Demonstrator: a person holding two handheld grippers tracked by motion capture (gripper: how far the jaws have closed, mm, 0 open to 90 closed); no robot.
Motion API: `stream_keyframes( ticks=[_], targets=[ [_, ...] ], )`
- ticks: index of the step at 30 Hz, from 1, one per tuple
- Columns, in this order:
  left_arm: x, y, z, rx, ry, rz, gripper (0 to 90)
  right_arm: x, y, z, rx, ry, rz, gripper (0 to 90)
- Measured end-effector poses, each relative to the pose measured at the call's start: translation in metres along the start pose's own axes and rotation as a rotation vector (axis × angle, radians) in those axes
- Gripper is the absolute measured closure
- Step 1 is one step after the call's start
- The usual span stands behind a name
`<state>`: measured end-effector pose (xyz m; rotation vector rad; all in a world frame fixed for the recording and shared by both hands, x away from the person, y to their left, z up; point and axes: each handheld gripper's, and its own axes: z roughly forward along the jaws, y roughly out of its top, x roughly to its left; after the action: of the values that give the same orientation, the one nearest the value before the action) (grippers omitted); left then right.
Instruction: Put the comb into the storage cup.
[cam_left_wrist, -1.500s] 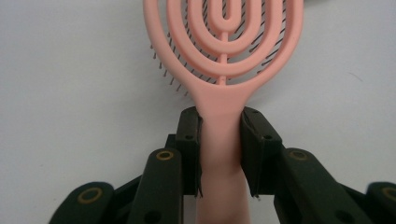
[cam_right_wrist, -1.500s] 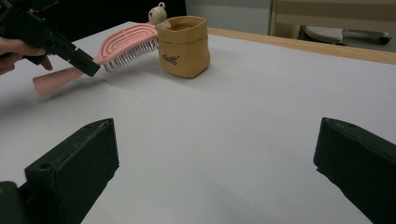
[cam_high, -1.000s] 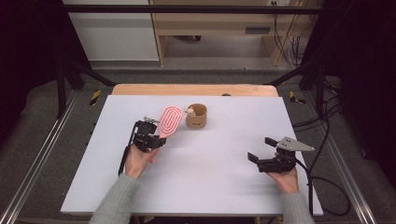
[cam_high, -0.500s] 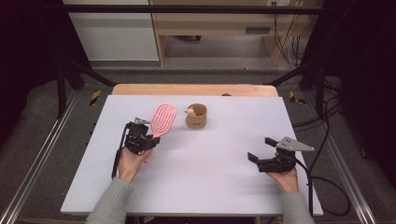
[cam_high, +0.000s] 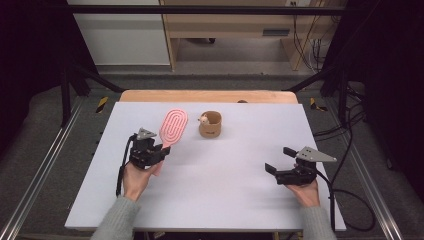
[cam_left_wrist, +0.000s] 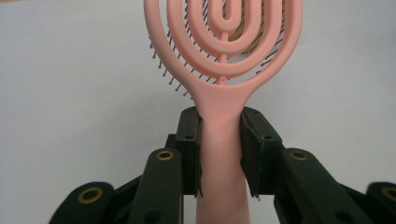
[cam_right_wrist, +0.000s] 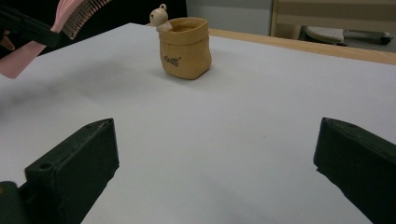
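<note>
A pink hairbrush (cam_high: 172, 127) with an oval, ribbed head is held above the white table (cam_high: 230, 200) at the left. My left gripper (cam_high: 161, 153) is shut on its handle (cam_left_wrist: 219, 154), bristles facing down. A small tan pot (cam_high: 210, 124) shaped like a sack, with a little figure (cam_right_wrist: 159, 17) on its rim, stands at the middle back, right of the brush head. My right gripper (cam_high: 276, 161) stands open low over the table's right front, jaws wide apart with nothing between them, facing the pot (cam_right_wrist: 183, 47).
A wooden strip (cam_high: 207, 96) runs along the table's far edge. Cables (cam_high: 350, 200) trail off the right side. Metal frame rails (cam_high: 40, 170) flank the table.
My left gripper has carried the hairbrush to the left and toward the person, away from the pot. The right gripper has stayed put.
</note>
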<state>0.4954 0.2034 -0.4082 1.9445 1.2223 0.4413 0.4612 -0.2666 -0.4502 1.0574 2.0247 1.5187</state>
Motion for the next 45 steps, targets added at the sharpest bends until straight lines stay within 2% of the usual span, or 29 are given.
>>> stream_keyframes(
  ticks=[7,9,15,26,34,45],
  targets=[
    [-0.007,-0.003,-0.006,-0.031,-0.025,0.026,70.3,0.0,0.0,0.0,-0.004,0.004,0.004,0.4],
    [-0.009,-0.003,-0.007,-0.037,-0.046,0.032,70.3,0.001,0.001,-0.001,-0.005,0.006,0.006,0.4],
    [-0.018,-0.006,-0.007,-0.058,-0.073,0.068,70.3,0.001,0.002,-0.002,-0.019,0.007,0.009,0.4],
    [-0.035,-0.011,-0.002,-0.064,-0.103,0.126,70.3,0.003,0.005,-0.003,-0.038,0.017,0.025,0.4],
    [-0.042,-0.012,-0.001,-0.077,-0.12,0.139,70.3,0.013,0.012,0.002,-0.031,0.028,0.011,0.5],
    [-0.049,-0.011,-0.001,-0.094,-0.141,0.153,70.3,0.024,0.019,0.007,-0.027,0.027,0.023,0.4]
  ],
)
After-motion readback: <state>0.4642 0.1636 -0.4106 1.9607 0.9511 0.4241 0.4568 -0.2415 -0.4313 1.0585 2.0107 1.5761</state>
